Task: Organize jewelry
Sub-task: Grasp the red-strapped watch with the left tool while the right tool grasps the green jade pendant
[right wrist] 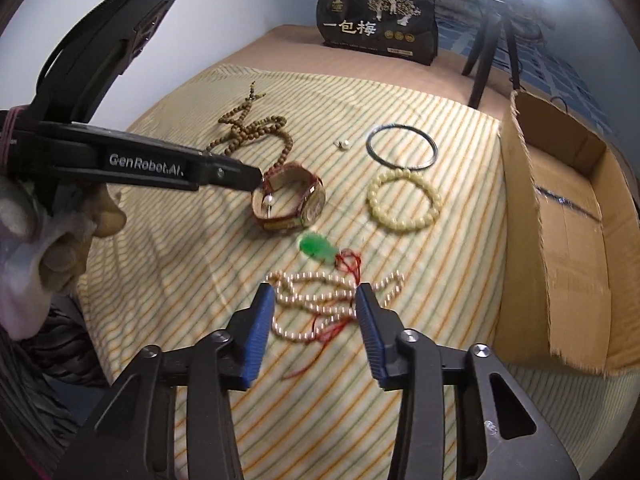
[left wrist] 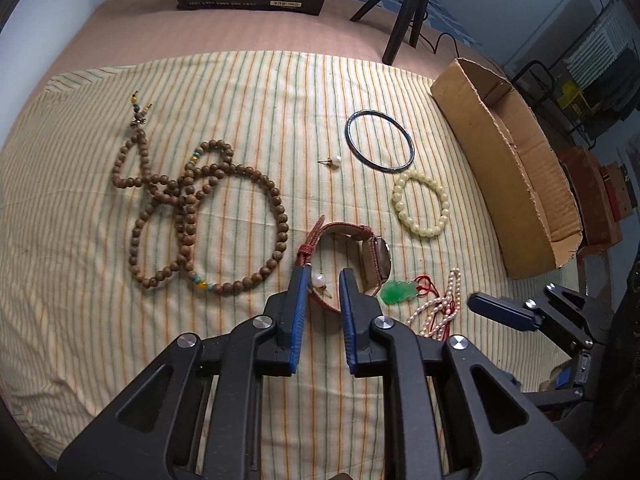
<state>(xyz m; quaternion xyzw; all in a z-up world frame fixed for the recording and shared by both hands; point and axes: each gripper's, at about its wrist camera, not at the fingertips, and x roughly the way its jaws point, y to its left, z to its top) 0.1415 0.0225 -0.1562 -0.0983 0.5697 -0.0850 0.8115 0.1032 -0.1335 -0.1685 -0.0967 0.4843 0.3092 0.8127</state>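
My left gripper (left wrist: 323,284) points down at a red-strapped watch (left wrist: 378,258) on the striped cloth (left wrist: 240,92). A pearl earring (left wrist: 319,280) lies on the strap between its blue pads, against the left one, with a gap to the right one. From the right wrist view, the left gripper's tip (right wrist: 256,178) hangs over the same watch (right wrist: 312,204) and earring (right wrist: 269,200). My right gripper (right wrist: 314,300) stands open, its fingers straddling a tangled pink pearl necklace (right wrist: 320,304) with red cord. A green jade pendant (right wrist: 318,249) lies just beyond.
Also on the cloth: a wooden bead string (left wrist: 284,220), a second pearl earring (left wrist: 335,159), a dark bangle (left wrist: 374,112) and a cream bead bracelet (left wrist: 396,200). An open cardboard box (right wrist: 560,240) stands at the right. A black bag (right wrist: 376,20) and tripod (right wrist: 488,40) are at the back.
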